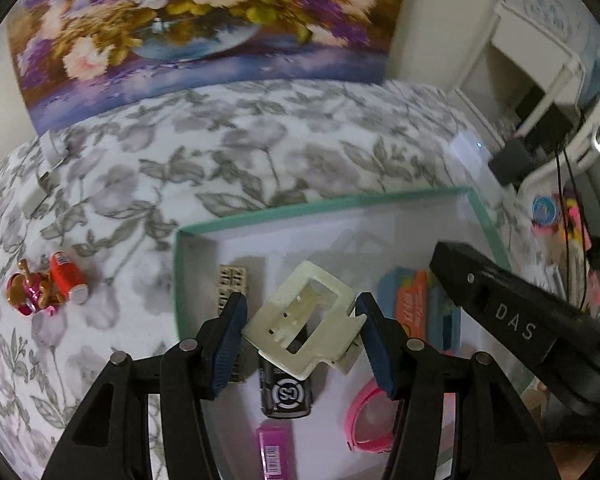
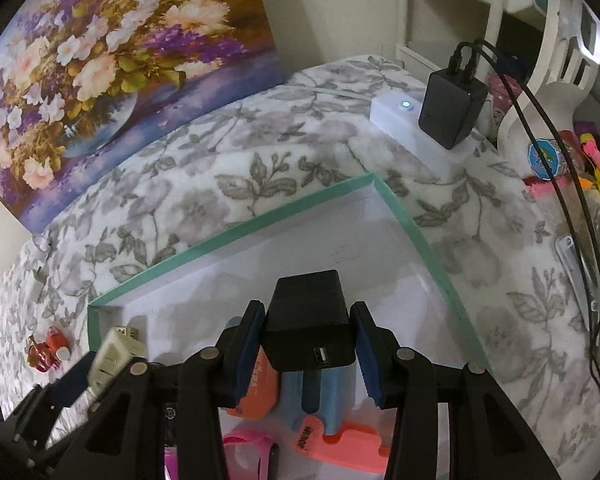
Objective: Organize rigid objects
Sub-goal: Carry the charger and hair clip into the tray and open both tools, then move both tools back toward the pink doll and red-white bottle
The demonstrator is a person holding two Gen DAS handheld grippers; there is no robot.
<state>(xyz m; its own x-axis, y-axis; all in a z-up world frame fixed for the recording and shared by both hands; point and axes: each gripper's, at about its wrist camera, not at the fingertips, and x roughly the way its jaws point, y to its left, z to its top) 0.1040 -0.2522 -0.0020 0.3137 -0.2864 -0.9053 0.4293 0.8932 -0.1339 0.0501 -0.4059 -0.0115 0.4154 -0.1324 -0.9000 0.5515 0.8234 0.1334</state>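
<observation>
My left gripper (image 1: 300,316) is shut on a cream hair claw clip (image 1: 306,318), held above the teal-rimmed white box (image 1: 320,204). My right gripper (image 2: 310,338) is shut on a black USB charger block (image 2: 308,320), held over the same box (image 2: 404,216). In the box lie a black toy car (image 1: 286,394), a cream dice block (image 1: 233,280), a pink packet (image 1: 274,454), pink goggles (image 1: 368,420) and orange and blue toy pieces (image 1: 416,304). A red spool and a gold-pink trinket (image 1: 46,284) lie on the bedspread left of the box.
A floral bedspread (image 1: 260,136) covers the surface. A flower painting (image 1: 180,20) leans at the back. A white power strip (image 2: 416,132) with a black plugged adapter (image 2: 452,108) and cables sits at the back right. Colourful clutter (image 2: 580,168) lies at the far right.
</observation>
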